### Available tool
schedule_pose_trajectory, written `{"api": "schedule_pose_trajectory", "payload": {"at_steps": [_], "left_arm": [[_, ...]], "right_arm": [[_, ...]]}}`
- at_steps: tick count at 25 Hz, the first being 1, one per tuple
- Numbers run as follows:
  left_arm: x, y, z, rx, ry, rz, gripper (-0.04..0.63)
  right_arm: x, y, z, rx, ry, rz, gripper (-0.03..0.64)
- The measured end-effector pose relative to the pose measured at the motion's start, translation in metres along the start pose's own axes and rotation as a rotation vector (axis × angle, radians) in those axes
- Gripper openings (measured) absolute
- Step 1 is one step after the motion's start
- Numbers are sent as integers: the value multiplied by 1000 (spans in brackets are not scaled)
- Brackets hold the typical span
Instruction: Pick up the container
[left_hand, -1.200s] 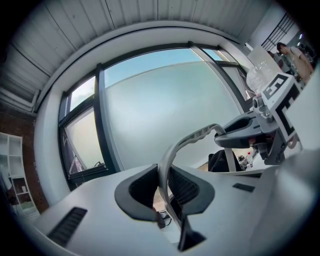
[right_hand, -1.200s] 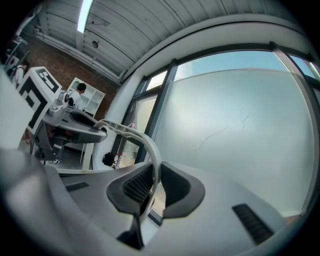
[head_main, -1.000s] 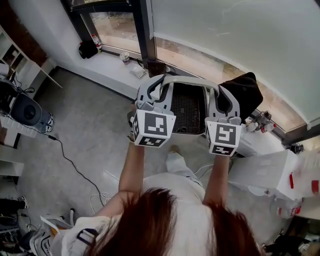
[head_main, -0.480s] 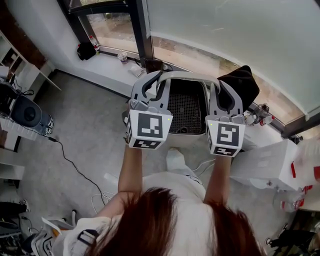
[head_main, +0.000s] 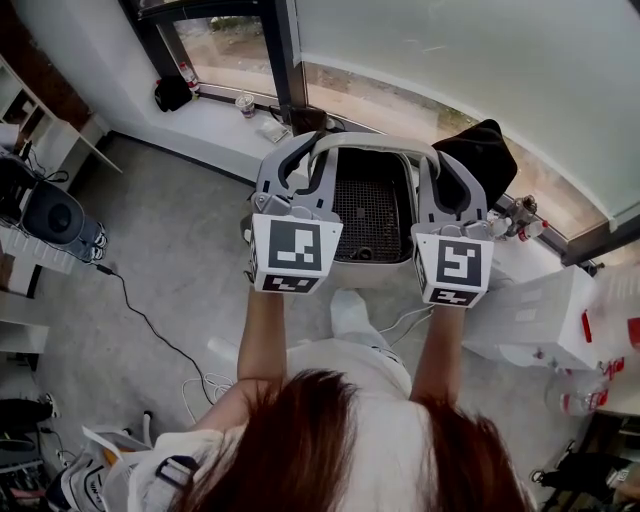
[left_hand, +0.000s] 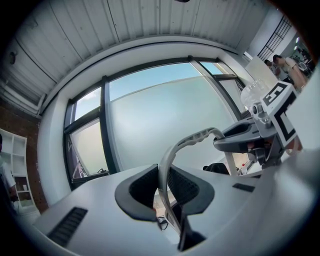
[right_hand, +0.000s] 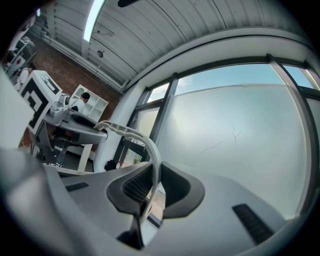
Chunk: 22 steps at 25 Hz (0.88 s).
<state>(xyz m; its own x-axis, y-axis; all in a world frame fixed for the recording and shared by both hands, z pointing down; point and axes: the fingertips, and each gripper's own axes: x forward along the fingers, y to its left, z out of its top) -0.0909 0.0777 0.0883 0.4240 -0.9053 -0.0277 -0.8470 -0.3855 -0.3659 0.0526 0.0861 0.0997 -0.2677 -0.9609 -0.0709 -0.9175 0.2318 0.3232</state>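
Hanging by its arched handle (head_main: 372, 143), the container (head_main: 372, 270) is clear of the floor in front of the person. The left gripper (head_main: 305, 165) and right gripper (head_main: 443, 175) each pinch one end of that handle. Lifting both evenly should stop the mesh basket (head_main: 372, 215) inside from tipping. A black bundle (head_main: 486, 160) just to the right, bottles (head_main: 520, 228) and the window sill (head_main: 215, 125) crowd the far side.

Black bag (head_main: 172, 93), paper cup (head_main: 245, 103) on white windowsill (head_main: 210, 128)
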Motion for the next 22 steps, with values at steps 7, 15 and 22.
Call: {"api": "schedule_pose_trajectory", "payload": {"at_steps": [7,15,22], "left_arm": [[-16,-9,4,-6,-7,1,68],[-30,-20,20,-10,-36,5,69],[-46,-27,28,-6,-51,-1,69]], "right_arm": [[-18,3,4,-5,-5,12,60],[-39,-5,15,-11,-33,-8,60],[-58,-3,22,-8,-47,-15,60]]}}
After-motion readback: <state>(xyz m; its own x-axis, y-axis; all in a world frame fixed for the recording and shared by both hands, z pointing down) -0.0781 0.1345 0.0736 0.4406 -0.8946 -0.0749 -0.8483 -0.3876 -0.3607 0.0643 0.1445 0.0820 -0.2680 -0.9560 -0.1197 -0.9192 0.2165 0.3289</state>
